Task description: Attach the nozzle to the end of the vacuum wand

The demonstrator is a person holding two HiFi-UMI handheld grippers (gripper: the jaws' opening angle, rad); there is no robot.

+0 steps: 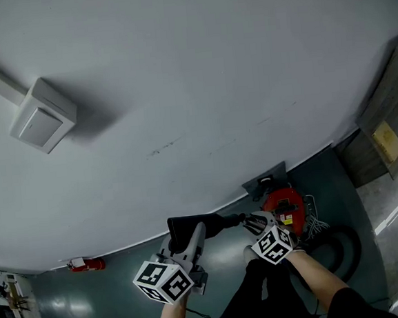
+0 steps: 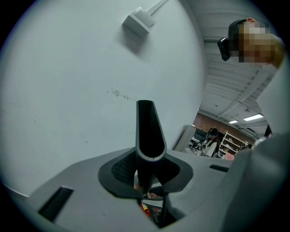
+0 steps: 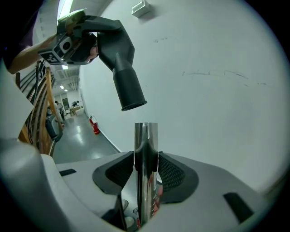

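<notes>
While the left gripper (image 2: 146,179) has its fingers closed partway on the black nozzle (image 2: 147,131) and the right gripper (image 3: 146,170) has its fingers set wide yet pressed on the shiny wand (image 3: 146,140), both parts are held up before the wall (image 3: 217,54) but are not joined. The nozzle's round socket hangs tilted just beyond the wand's open end with a gap between them, so lining up and pushing on are left. The task looks roughly half done.

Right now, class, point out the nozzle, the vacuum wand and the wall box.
nozzle (image 3: 129,88): right gripper view, its round collar.
vacuum wand (image 3: 146,140): right gripper view, shiny tube top.
wall box (image 1: 38,124): head view, its front face.
</notes>
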